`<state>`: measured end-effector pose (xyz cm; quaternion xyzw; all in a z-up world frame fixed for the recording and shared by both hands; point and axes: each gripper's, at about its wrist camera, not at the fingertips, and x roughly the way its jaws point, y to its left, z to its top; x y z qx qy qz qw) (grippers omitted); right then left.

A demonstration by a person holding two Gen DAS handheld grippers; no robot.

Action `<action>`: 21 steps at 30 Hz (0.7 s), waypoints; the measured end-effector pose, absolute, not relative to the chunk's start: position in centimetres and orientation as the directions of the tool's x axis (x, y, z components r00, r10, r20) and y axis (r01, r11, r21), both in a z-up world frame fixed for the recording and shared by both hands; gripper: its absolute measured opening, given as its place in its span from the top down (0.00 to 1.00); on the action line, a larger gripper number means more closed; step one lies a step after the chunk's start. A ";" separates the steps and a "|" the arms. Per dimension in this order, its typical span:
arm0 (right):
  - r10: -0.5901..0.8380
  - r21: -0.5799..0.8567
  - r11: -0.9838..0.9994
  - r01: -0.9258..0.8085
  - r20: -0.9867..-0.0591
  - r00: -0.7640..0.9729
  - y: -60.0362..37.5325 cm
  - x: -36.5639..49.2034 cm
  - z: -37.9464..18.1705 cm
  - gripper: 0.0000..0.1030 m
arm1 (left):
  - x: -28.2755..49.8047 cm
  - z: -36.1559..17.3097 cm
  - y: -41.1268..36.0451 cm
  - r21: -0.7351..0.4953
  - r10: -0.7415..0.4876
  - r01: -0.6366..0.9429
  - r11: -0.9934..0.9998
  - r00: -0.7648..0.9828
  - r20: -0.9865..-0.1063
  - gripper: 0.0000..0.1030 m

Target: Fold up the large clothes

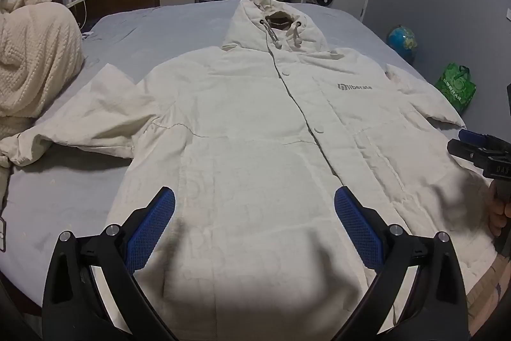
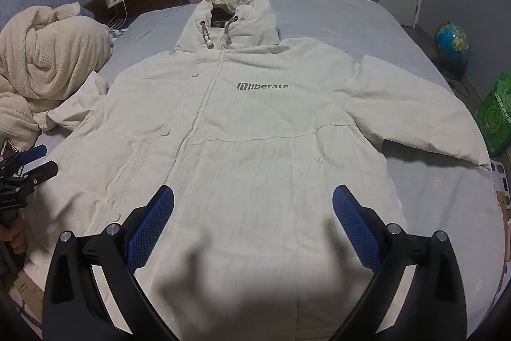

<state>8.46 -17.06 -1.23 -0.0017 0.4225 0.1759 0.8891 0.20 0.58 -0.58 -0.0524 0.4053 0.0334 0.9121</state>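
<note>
Jacket: white hooded jacket (image 1: pixel 249 123) lies front up and spread flat on the bed (image 1: pixel 153 27), filling the frame's centre, hood toward the top, sleeves out to both sides.
Left gripper: left gripper (image 1: pixel 254 213) hangs over the jacket's lower hem, jaws wide, nothing between them.
Right gripper: right gripper (image 2: pixel 253 213) likewise wide and empty above the hem.
Blanket: cream blanket (image 1: pixel 35 53) bunched at the left edge.
Background: globe (image 2: pixel 452 42) and green bag (image 2: pixel 495 114) at right.

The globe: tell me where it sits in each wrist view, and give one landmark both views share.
Left wrist view: globe at upper right, on the floor beside the bed.
Right wrist view: globe at far right, also beside the bed.
Shared landmark: the "liberate" logo on the coat.
</note>
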 end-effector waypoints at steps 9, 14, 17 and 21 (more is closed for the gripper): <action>0.308 0.141 0.938 -0.316 -0.755 0.579 -16.9 8.4 -1.3 0.08 | 0.1 -0.6 0.6 -0.069 0.019 -0.105 0.992 0.667 -0.745 0.07; 0.308 0.143 0.938 -0.315 -0.759 0.574 -16.9 8.5 -1.5 0.08 | 0.1 -0.6 0.5 -0.068 0.020 -0.105 0.992 0.667 -0.745 0.07; 0.307 0.142 0.939 -0.314 -0.760 0.573 -16.9 8.4 -1.6 0.08 | 0.1 -0.6 0.5 -0.068 0.020 -0.106 0.992 0.666 -0.746 0.07; 0.307 0.142 0.939 -0.314 -0.760 0.573 -16.9 8.4 -1.6 0.08 | 0.1 -0.6 0.5 -0.068 0.020 -0.106 0.992 0.666 -0.746 0.07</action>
